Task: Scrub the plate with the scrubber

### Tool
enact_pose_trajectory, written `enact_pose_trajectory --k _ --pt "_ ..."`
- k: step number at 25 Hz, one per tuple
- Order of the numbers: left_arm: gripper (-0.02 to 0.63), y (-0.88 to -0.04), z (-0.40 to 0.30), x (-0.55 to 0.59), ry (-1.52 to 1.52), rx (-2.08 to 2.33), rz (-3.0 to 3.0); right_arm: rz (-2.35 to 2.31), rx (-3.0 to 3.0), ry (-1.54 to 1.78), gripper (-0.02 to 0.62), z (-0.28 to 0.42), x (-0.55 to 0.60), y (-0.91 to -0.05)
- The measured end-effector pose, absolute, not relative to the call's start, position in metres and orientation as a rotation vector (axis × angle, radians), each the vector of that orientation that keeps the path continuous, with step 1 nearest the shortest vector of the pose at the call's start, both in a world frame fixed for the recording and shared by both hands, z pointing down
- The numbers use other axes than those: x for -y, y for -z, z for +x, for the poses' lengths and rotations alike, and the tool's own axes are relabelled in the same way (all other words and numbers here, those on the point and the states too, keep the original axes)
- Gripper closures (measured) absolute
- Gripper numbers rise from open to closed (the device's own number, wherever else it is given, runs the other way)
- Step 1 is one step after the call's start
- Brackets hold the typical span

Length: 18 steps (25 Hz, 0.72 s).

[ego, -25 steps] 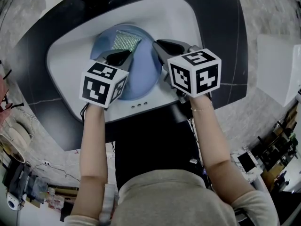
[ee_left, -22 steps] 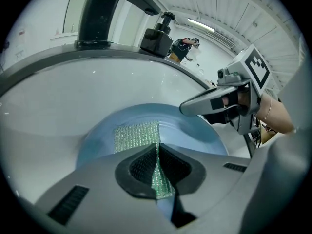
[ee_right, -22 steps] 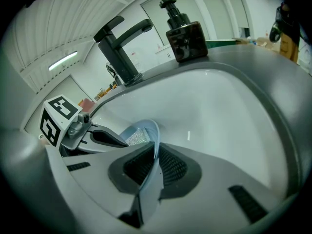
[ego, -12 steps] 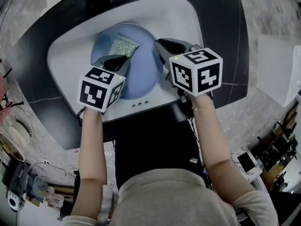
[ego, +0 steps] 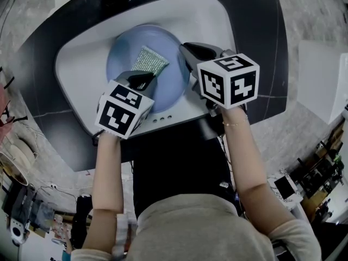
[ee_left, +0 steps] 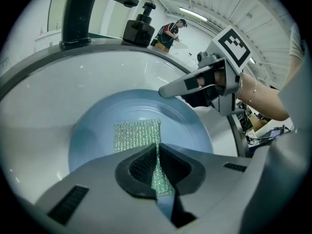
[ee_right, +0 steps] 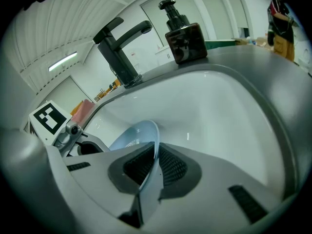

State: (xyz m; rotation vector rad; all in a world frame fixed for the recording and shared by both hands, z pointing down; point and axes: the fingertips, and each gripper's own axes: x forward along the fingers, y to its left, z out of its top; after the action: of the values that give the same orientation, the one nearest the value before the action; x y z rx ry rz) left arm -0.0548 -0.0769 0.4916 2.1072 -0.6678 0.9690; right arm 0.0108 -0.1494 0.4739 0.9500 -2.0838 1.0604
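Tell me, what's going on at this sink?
A person is washing up with a hand-held gripper in each hand, over a white sink. The right gripper is clamped on the rim of a light blue plate and holds it in the basin. The left gripper pinches a silvery mesh scrubber, which lies against the plate's face.

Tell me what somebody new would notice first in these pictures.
A pale blue plate sits in the white sink, its right-hand rim clamped in the right gripper. The left gripper pinches a glittery mesh scrubber that lies on the plate's middle. Black-and-white marker cubes top both grippers.
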Motion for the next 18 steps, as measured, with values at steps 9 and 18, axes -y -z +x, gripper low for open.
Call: enact_pose_trajectory --k 9,18 --pt "0.572 -0.482 -0.028 0.077 -0.910 0.621 2.152 0.959 2.085 -1.054 0.554 0.011 0.149 -0.473" --pt "0.572 -0.480 -0.022 0.093 -0.842 0.696 2.157 0.966 2.089 -1.064 0.554 0.012 0.149 -0.473"
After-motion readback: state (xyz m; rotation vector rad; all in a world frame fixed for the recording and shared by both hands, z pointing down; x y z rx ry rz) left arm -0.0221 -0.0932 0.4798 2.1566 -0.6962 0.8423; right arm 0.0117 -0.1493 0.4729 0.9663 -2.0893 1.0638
